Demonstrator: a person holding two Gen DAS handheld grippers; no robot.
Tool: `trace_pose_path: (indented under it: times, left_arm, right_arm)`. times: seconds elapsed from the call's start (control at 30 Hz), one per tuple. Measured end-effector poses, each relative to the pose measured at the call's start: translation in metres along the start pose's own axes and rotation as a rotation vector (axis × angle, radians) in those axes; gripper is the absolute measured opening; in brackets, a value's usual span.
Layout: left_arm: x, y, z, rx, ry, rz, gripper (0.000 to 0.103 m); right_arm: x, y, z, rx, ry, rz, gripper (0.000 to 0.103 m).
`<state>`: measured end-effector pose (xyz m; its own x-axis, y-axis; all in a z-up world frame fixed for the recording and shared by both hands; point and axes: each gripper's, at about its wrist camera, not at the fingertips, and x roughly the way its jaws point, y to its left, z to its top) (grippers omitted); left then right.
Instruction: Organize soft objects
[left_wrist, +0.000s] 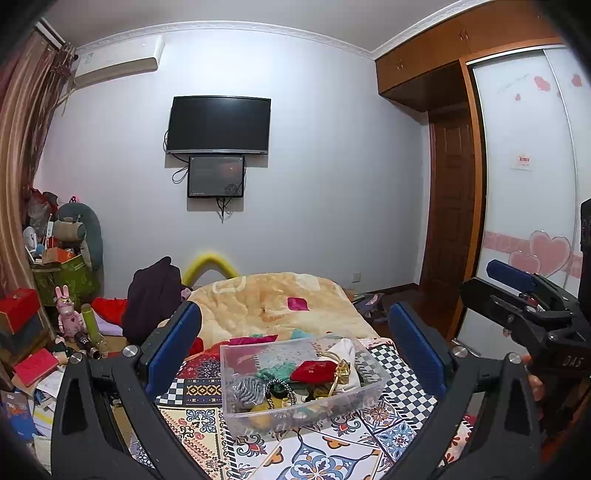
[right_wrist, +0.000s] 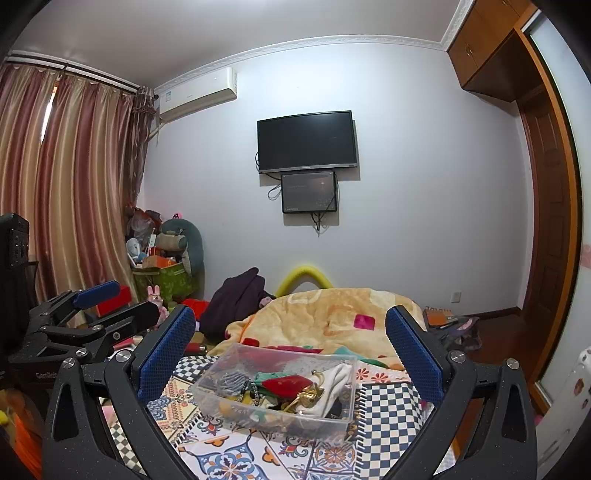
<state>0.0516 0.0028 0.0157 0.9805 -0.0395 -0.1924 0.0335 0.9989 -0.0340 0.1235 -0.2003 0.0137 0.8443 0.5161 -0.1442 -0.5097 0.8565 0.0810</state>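
A clear plastic bin sits on the patterned bed cover and holds several soft items: a red pouch, a white cloth, teal fabric and a grey scrunchie. My left gripper is open and empty, above and just short of the bin. My right gripper is open and empty over the same bin; the red pouch and white cloth show there too. Each gripper shows at the edge of the other's view.
A beige blanket is bunched at the far end of the bed, with dark clothing to its left. Cluttered boxes, toys and books fill the floor on the left. A wardrobe stands at right.
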Motion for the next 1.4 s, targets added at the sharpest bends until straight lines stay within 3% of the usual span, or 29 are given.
trace_pose_path:
  times: [1.4]
  left_arm:
    - [0.0002,-0.0015,-0.0007,0.009,0.000,-0.015,0.103]
  right_arm:
    - [-0.0027,0.0017,0.0021,0.006,0.005,-0.007,0.103]
